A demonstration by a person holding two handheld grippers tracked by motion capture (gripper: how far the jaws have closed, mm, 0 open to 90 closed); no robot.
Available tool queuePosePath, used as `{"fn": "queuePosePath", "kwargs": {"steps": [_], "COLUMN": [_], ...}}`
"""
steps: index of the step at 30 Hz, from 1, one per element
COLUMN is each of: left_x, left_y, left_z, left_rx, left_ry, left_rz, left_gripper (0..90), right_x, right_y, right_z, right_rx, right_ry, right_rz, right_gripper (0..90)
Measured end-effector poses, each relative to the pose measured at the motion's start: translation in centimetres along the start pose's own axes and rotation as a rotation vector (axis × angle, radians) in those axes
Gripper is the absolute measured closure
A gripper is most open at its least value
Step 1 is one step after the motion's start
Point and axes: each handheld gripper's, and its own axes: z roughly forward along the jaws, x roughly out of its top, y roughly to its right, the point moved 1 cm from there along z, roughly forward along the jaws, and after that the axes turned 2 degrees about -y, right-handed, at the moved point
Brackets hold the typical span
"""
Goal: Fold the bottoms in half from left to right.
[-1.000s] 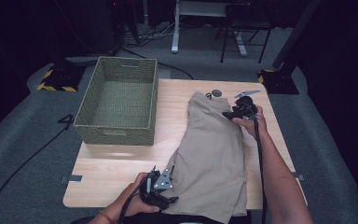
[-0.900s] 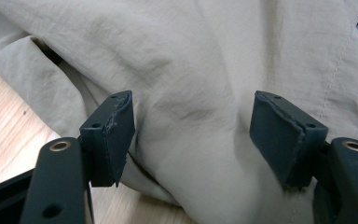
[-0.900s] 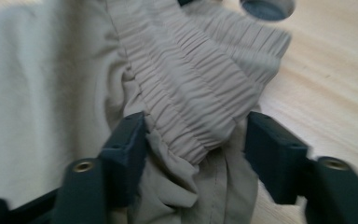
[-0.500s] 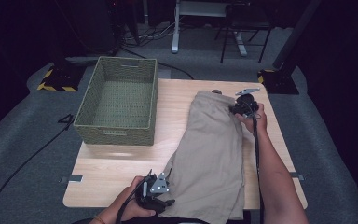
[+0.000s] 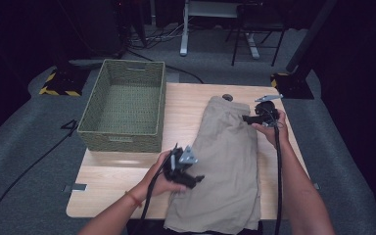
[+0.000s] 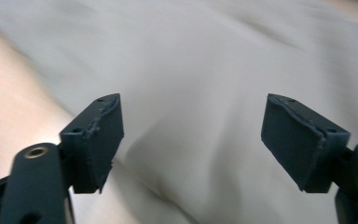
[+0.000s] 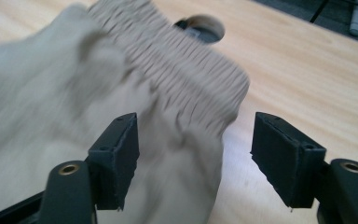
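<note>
Beige shorts [image 5: 227, 156] lie folded lengthwise on the wooden table [image 5: 117, 176], with the gathered waistband [image 5: 223, 104] at the far end. My left gripper [image 5: 197, 179] hovers at the cloth's left edge near the front. Its jaws have just been opening, and they stand wide above the fabric [image 6: 205, 56] with nothing pinched. My right gripper [image 5: 247, 118] is at the waistband's right corner. Its jaws have also just been opening. The ribbed corner [image 7: 177, 79] lies loose between the right gripper [image 7: 193, 126] pads, which do not press on it.
A green woven basket [image 5: 120, 139] stands on the table's far left part. A round cable hole [image 5: 227, 97] sits just beyond the waistband. Bare wood shows in front of the basket and to the right of the shorts. Dark carpet surrounds the table.
My left gripper has come up from the table's front edge, forward and to the right, onto the cloth's left edge. The right gripper's jaws stand wider at the waistband; that hand has barely moved.
</note>
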Motion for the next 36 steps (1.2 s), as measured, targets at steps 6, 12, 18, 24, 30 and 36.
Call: {"fn": "queuePosePath", "kwargs": {"steps": [6, 12, 18, 24, 30, 36], "left_x": [2.9, 3.0, 3.3, 3.2, 5.3, 6.3], "left_y": [-5.2, -8.4, -5.8, -3.2, -6.4, -9.3], "left_z": [6.3, 9.1, 8.6, 7.5, 7.4, 9.0], "left_rx": [0.148, 0.111, 0.046, -0.011, 0.07, 0.168], "left_ry": [-0.066, -0.089, -0.149, -0.249, -0.128, -0.108], "left_rz": [-0.124, -0.259, -0.146, -0.041, -0.171, -0.241], "left_gripper": [22.5, 22.8, 34.5, 31.7, 18.5, 16.5], "right_x": [-2.2, -3.9, -4.2, -4.7, -4.3, -3.6], "right_y": [-0.4, -0.8, -0.7, -1.4, -1.6, -1.1], "right_z": [0.9, 2.7, 2.7, 2.2, 2.0, 1.8], "right_rx": [0.039, 0.067, 0.09, 0.137, 0.128, 0.124], "right_ry": [-0.069, -0.109, -0.107, -0.105, -0.094, -0.042], "right_rz": [0.038, 0.063, 0.059, 0.008, 0.004, 0.03], "right_gripper": [31.5, 32.4, 35.2, 34.7, 35.3, 35.4]}}
